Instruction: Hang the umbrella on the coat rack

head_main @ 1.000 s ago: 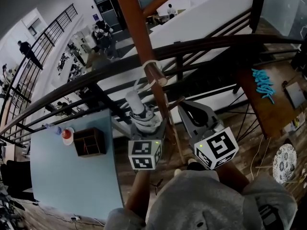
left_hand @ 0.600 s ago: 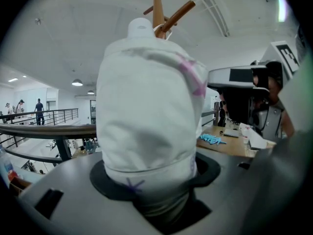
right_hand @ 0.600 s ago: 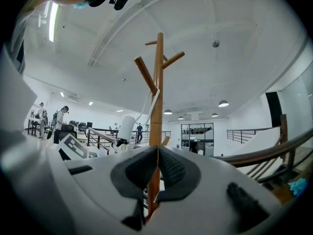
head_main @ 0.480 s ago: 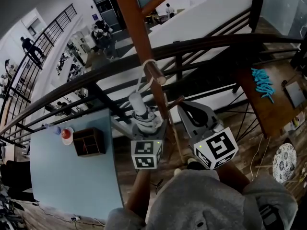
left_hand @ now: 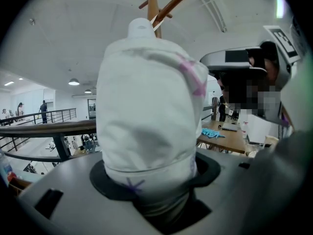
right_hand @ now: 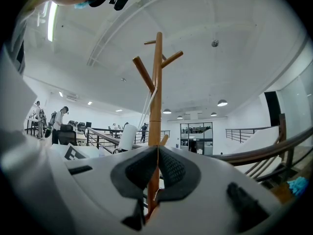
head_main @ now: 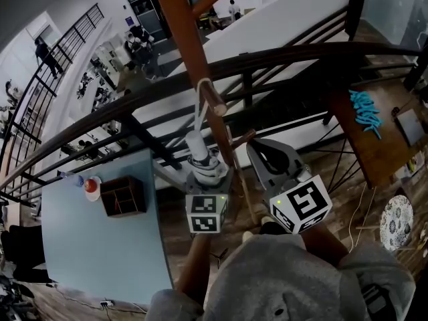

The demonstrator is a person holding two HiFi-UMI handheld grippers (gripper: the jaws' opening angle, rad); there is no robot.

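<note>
L claw (head_main: 202, 174) & R claw (head_main: 257, 151) sit low in head view, either side of the coat rack (head_main: 184, 32) pole.

Well left of the rack: pale blue surface (head_main: 100, 253) w/ an open wooden box (head_main: 124, 196) and a small red item (head_main: 91, 186) just left of the box.

Just left of the pole: L claw, jaws spread wide and clamped round the folded white umbrella (head_main: 196, 146). In L gripper view the fabric bundle fills the space btw the jaws and stands up out of them. Umbrella is upright, close beside the pole but apart from it. Its white strap (head_main: 200, 109) runs up from the top end to a rack peg (head_main: 212, 101) and loops round it at the pole end. Strap looks fairly straight.

Behind the rack, a dark railing (head_main: 301, 52) curves across the whole view.

Just right of the pole: R claw, jaws fully closed, pads pressed together, nothing btw them. R gripper view shows the pole straight ahead behind the pads, w/ the umbrella a bit left of it.

Well right of the rack: wooden surface (head_main: 378, 162) w/ turquoise items (head_main: 366, 116) on its far end.
</note>
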